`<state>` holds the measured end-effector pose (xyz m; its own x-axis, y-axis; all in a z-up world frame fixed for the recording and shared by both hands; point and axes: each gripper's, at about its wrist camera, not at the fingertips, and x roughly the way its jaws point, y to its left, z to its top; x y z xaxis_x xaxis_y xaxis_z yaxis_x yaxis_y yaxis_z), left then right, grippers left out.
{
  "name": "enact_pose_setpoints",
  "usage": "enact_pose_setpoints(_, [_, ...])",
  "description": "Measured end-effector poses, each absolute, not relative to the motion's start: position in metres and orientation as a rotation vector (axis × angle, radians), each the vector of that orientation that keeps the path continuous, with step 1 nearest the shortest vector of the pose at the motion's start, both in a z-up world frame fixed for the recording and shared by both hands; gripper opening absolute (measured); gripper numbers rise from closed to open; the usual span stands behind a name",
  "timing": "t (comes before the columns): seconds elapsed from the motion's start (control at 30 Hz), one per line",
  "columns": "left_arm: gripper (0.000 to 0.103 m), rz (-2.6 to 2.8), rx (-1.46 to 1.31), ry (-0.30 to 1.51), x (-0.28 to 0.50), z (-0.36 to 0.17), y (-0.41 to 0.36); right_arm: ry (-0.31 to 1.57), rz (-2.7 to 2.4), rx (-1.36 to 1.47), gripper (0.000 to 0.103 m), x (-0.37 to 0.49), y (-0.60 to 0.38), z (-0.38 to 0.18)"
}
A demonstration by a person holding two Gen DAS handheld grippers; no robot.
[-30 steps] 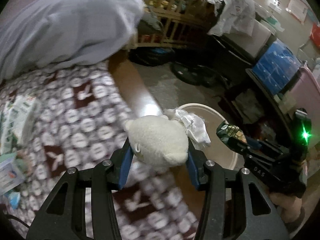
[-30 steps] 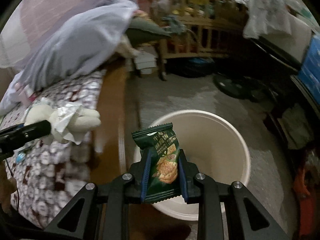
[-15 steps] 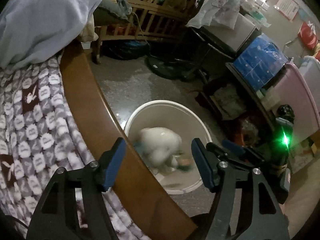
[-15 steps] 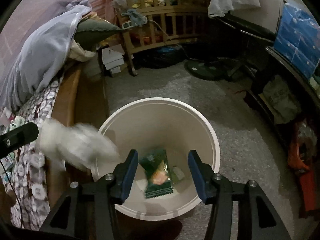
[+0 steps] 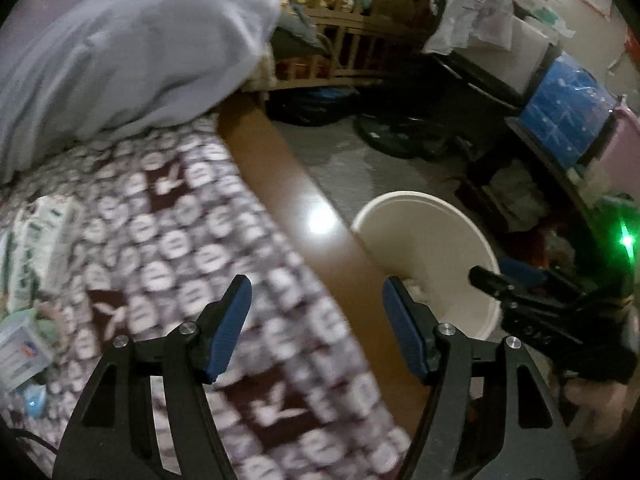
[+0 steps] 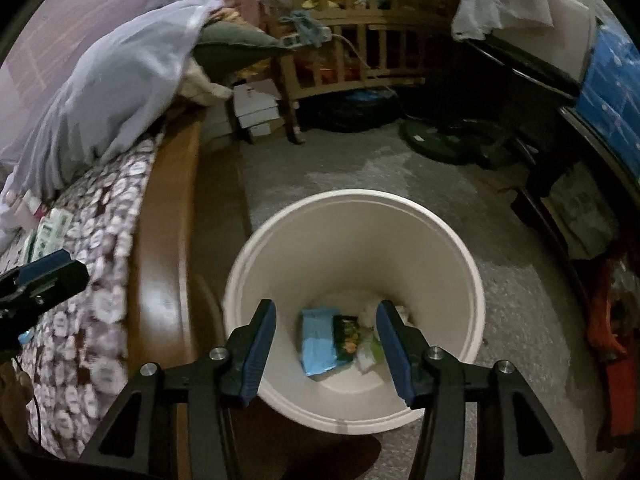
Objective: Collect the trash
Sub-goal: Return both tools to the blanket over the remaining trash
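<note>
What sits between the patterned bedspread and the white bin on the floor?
The glossy brown wooden bed rail runs between the bedspread and the bin; the left wrist view shows it best.

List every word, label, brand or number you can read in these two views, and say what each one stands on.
None can be read.
Green snack packet in the bin: print too small.
Blue packet beside it: no text legible.
Green-and-white pack on the bed: lettering blurred.
Small box at the left edge: label blurred.
White bag at the back: faint print, unreadable.
</note>
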<state>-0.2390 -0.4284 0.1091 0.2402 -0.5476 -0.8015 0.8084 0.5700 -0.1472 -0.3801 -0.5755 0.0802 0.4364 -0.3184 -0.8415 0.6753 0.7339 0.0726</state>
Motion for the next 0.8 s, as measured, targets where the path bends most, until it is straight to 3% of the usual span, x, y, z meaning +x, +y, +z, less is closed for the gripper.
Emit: enact_pose_setpoints(0.8, [0.067, -0.673, 0.256, 0.885, -0.18, 0.109, -0.294, 0.934, -0.407, 0.299, 0.057, -0.277, -0.456, 0.099])
